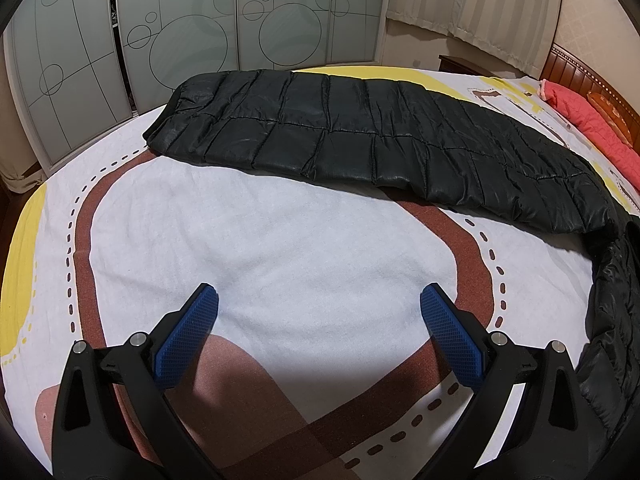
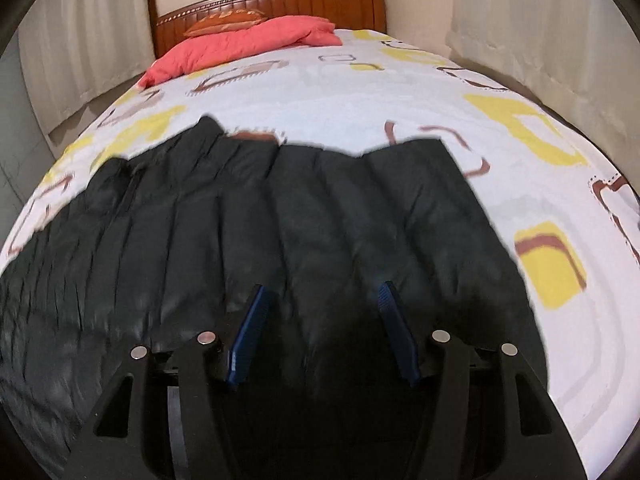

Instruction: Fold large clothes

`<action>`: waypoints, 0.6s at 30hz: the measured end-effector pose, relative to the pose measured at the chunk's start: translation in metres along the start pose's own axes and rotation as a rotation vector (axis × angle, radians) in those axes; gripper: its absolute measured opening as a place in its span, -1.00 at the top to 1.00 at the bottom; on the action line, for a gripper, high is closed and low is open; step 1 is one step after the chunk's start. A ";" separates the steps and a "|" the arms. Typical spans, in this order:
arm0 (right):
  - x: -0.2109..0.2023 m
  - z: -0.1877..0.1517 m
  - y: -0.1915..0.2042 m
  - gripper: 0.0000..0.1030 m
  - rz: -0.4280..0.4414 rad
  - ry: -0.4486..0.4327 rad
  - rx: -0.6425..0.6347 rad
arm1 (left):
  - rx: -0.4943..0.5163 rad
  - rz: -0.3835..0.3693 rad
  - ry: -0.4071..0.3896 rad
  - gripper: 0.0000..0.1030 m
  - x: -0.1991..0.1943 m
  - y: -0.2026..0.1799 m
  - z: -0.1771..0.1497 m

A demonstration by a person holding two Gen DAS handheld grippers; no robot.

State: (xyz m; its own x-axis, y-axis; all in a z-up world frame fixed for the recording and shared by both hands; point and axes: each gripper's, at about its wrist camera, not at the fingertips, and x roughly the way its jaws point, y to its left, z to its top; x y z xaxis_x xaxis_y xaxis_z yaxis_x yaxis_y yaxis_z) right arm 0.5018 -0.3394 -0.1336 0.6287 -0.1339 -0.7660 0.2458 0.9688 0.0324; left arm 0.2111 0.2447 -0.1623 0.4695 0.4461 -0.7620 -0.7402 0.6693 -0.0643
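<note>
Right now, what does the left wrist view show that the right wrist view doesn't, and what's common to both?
Only the left wrist view: the frosted wardrobe doors, and the left claw open over bare bedsheet, with nothing between its pads.

Only the right wrist view: the right claw open over the black padded coat, and the bed's far side with curtains.

Both: the coat, the patterned sheet, the red quilt and the wooden headboard.
</note>
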 end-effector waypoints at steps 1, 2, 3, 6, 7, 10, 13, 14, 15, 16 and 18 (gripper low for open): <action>0.003 -0.005 0.001 -0.13 -0.008 0.001 -0.014 | 0.000 0.000 0.000 -0.96 0.000 0.000 0.000; 0.003 -0.006 0.002 -0.13 -0.012 0.000 -0.020 | -0.001 -0.001 0.000 -0.96 0.000 0.000 0.000; -0.002 -0.006 0.001 -0.13 -0.014 -0.001 -0.017 | -0.001 -0.001 0.001 -0.96 0.000 0.000 0.000; -0.023 -0.008 -0.006 -0.13 0.029 -0.023 0.014 | 0.000 0.000 -0.001 -0.96 0.000 0.000 0.000; -0.027 -0.010 -0.007 -0.13 0.028 -0.025 0.013 | 0.000 0.000 -0.001 -0.96 0.000 0.000 0.000; -0.025 -0.021 -0.009 -0.13 0.011 -0.006 -0.005 | 0.000 0.000 0.000 -0.96 0.001 0.000 0.000; -0.013 -0.030 -0.009 -0.16 0.000 -0.007 -0.025 | 0.000 0.000 0.000 -0.96 0.000 -0.001 0.000; -0.013 -0.030 -0.006 -0.16 -0.012 -0.010 -0.032 | 0.000 0.000 0.002 -0.96 0.001 0.000 0.000; -0.012 -0.031 -0.002 -0.17 -0.032 -0.014 -0.049 | 0.000 0.000 0.003 -0.96 0.001 0.000 0.000; -0.012 -0.031 -0.001 -0.17 -0.041 -0.017 -0.058 | -0.001 -0.001 0.007 -0.96 0.001 0.000 0.000; -0.012 -0.033 -0.001 -0.17 -0.045 -0.025 -0.059 | -0.005 -0.008 0.017 -0.96 0.002 0.001 0.002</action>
State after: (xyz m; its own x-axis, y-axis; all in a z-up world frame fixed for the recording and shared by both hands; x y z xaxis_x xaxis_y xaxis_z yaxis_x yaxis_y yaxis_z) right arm 0.4697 -0.3320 -0.1458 0.6361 -0.1821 -0.7498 0.2305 0.9722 -0.0406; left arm 0.2122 0.2474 -0.1623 0.4676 0.4307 -0.7719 -0.7388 0.6698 -0.0738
